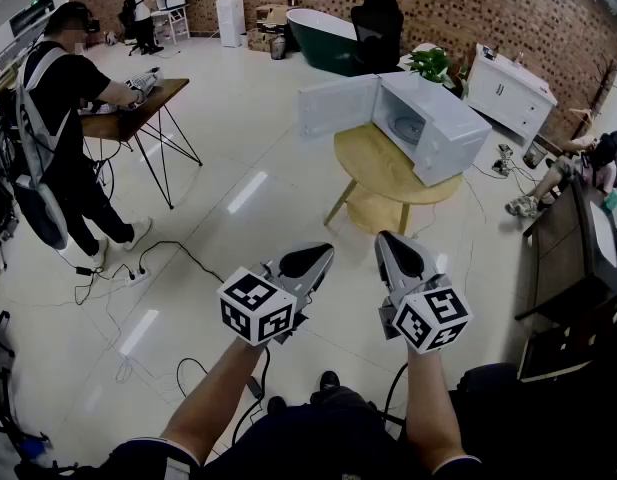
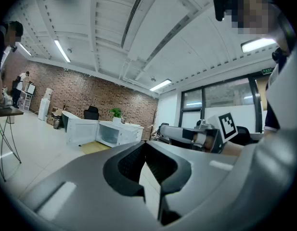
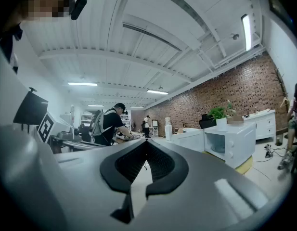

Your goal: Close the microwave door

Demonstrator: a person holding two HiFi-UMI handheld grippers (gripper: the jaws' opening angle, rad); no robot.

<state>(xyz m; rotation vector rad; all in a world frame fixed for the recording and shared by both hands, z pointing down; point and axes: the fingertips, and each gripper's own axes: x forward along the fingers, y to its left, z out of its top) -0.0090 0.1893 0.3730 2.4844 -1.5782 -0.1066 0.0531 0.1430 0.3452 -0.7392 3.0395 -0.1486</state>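
We hold the left gripper (image 1: 323, 255) and right gripper (image 1: 388, 240), jaws pressed together and empty, well short of the white microwave (image 1: 440, 128), its door (image 1: 336, 105) swung wide.

- Your left gripper (image 1: 326, 252) and right gripper (image 1: 384, 238) have pale grey shells, and their jaws are lined with black, finely ridged pads.
- Each one carries a white cube printed with black square markers: the left cube (image 1: 256, 306) and the right cube (image 1: 432, 318).
- You wear a dark short-sleeved top, and its sleeves (image 1: 173, 455) end in a thin pale edge.
- Your trousers (image 1: 328, 433) are dark, and so is your shoe (image 1: 329, 379).
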